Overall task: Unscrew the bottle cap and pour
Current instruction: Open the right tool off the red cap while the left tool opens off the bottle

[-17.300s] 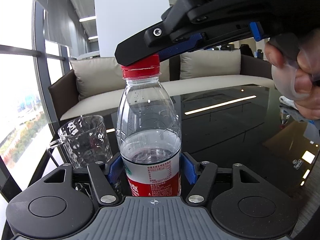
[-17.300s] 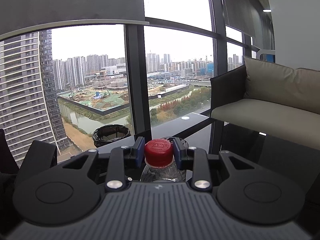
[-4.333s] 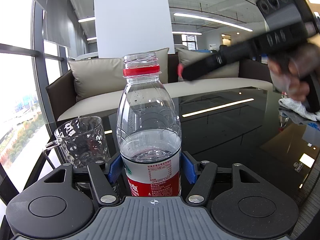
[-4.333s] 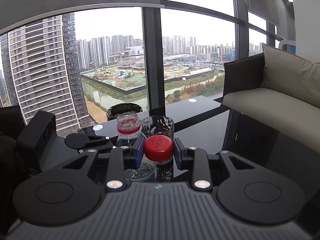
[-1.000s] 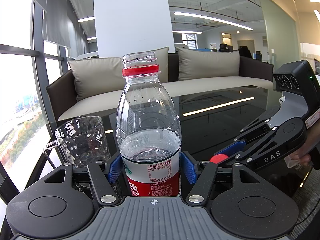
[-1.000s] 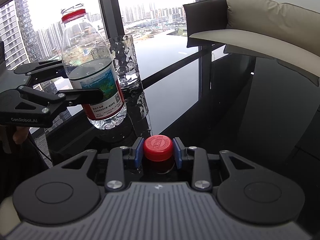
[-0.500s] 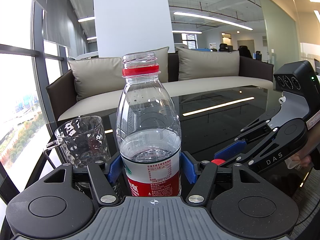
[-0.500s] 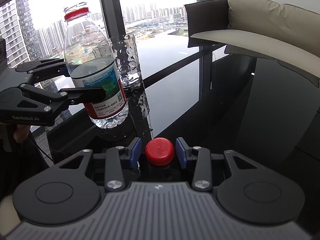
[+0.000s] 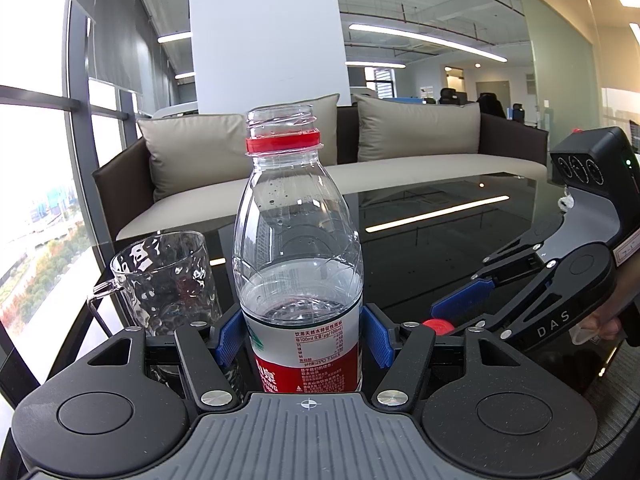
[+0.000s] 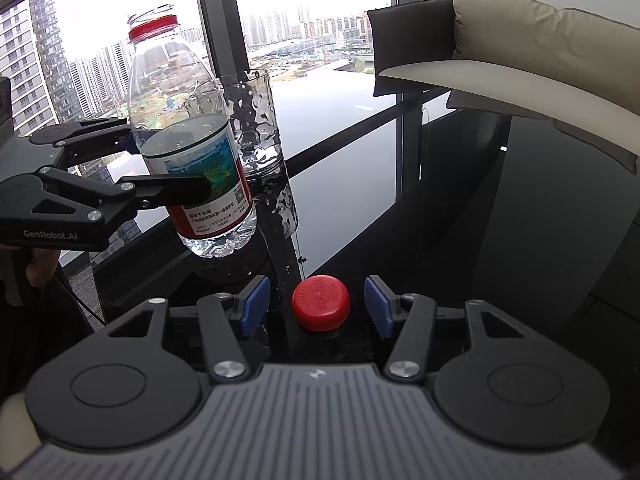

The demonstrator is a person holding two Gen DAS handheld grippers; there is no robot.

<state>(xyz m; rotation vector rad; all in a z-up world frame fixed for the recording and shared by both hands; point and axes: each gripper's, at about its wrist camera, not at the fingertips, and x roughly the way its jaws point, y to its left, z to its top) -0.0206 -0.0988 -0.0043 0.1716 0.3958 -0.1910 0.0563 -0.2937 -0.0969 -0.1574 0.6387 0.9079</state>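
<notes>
My left gripper (image 9: 302,338) is shut on the label of an uncapped clear water bottle (image 9: 298,264), about half full, held upright just above the black glass table (image 9: 420,240); the bottle also shows in the right wrist view (image 10: 192,140). A dimpled glass mug (image 9: 164,280) stands empty to its left and, in the right wrist view, behind it (image 10: 260,152). My right gripper (image 10: 318,306) is open with its pads on either side of the red cap (image 10: 320,302), which lies free on the table. The cap (image 9: 437,325) and right gripper (image 9: 456,312) also show in the left wrist view.
A beige sofa (image 9: 400,160) runs along the far table edge. Floor-to-ceiling windows (image 10: 320,20) lie beyond the mug. A white cloth (image 9: 566,201) lies at the table's right side.
My right gripper has opened and let go of the red cap, which now rests on the table between its jaws. The bottle stays in my left gripper.
</notes>
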